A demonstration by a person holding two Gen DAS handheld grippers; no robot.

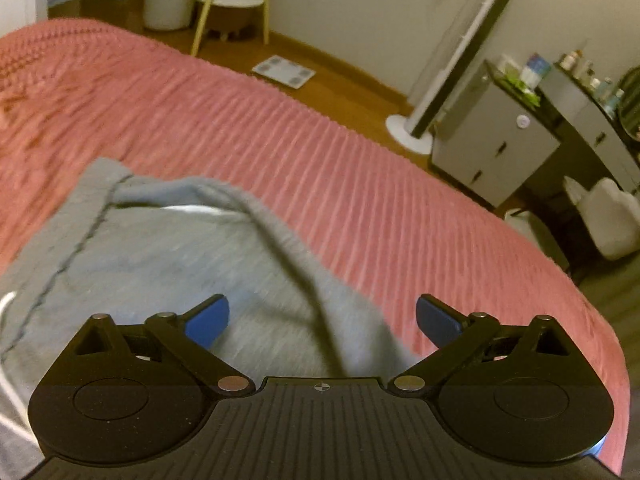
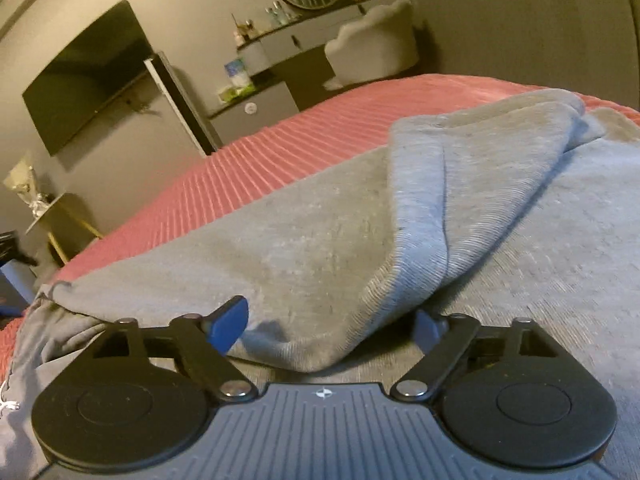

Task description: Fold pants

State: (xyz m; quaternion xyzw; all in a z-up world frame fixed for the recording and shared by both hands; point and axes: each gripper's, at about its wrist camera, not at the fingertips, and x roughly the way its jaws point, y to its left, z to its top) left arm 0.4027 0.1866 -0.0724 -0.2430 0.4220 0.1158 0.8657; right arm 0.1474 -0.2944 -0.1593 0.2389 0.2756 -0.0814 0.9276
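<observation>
Grey sweatpants (image 1: 168, 256) lie on a pink ribbed bedspread (image 1: 340, 168). In the left wrist view my left gripper (image 1: 322, 320) is open and empty, held just above the grey cloth near its right edge. In the right wrist view the pants (image 2: 320, 240) fill the foreground, with a folded-over leg (image 2: 460, 184) lying across them. My right gripper (image 2: 332, 326) is open, its jaws on either side of the folded leg's rounded end, which partly hides the right fingertip (image 2: 426, 326). The waist drawstring (image 2: 10, 400) shows at the far left.
The bed's edge runs along the bedspread (image 2: 248, 172). Beyond it are a wooden floor with a bathroom scale (image 1: 284, 71), a standing fan (image 1: 448, 80), grey cabinets (image 1: 492, 148), a wall television (image 2: 84, 76), a white chair (image 2: 376, 44) and a side table (image 2: 56, 216).
</observation>
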